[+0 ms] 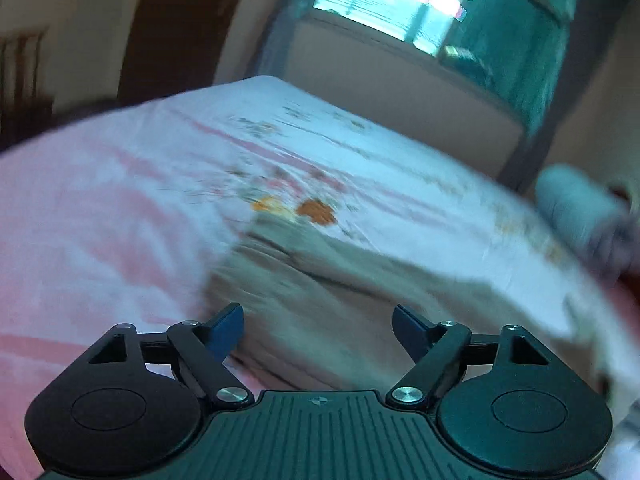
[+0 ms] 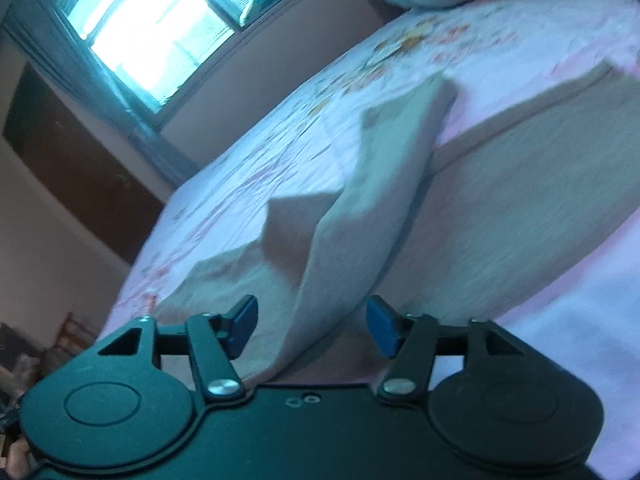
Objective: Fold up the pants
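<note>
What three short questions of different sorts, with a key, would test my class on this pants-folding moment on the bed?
1. True or false: the left gripper is shut on the beige pants.
2. Multiple choice: in the right wrist view, a raised fold of the pants stands between the fingers of the right gripper, and those fingers are: A) pressed on it, B) apart from it, C) out of view.
3. Fill in: the pants lie on a bed sheet that is pink and white with a ____ print.

Key: 1 false, its jaws stand open with nothing between them; 2 B; 3 floral.
</note>
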Action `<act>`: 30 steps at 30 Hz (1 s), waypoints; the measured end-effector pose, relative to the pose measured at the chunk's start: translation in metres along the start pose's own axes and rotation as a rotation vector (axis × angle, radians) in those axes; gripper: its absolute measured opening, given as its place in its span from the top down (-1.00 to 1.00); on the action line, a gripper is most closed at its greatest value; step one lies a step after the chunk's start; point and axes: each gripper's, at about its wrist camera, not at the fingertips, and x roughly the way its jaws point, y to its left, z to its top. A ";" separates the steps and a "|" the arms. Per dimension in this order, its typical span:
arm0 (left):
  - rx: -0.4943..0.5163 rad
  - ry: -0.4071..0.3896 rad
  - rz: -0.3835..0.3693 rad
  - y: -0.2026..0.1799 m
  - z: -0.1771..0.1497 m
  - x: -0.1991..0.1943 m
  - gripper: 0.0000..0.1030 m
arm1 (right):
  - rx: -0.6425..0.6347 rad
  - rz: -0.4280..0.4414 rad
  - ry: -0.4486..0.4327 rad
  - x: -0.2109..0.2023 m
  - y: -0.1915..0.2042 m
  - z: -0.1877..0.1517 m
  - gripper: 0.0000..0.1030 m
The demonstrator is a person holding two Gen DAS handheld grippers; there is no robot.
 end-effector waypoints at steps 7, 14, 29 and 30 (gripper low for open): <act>0.121 0.004 0.148 -0.082 -0.034 0.023 -0.56 | -0.103 -0.103 -0.048 -0.019 -0.001 0.015 -0.07; 0.282 0.087 0.192 -0.165 -0.072 0.036 -0.80 | -0.107 -0.134 -0.058 -0.019 -0.012 0.019 -0.07; 0.317 0.051 0.220 -0.162 -0.088 0.057 -1.00 | -0.546 -0.392 0.028 0.081 0.064 0.034 0.11; 0.316 0.051 0.217 -0.162 -0.088 0.058 -1.00 | -0.592 -0.444 0.071 0.090 0.064 0.032 0.23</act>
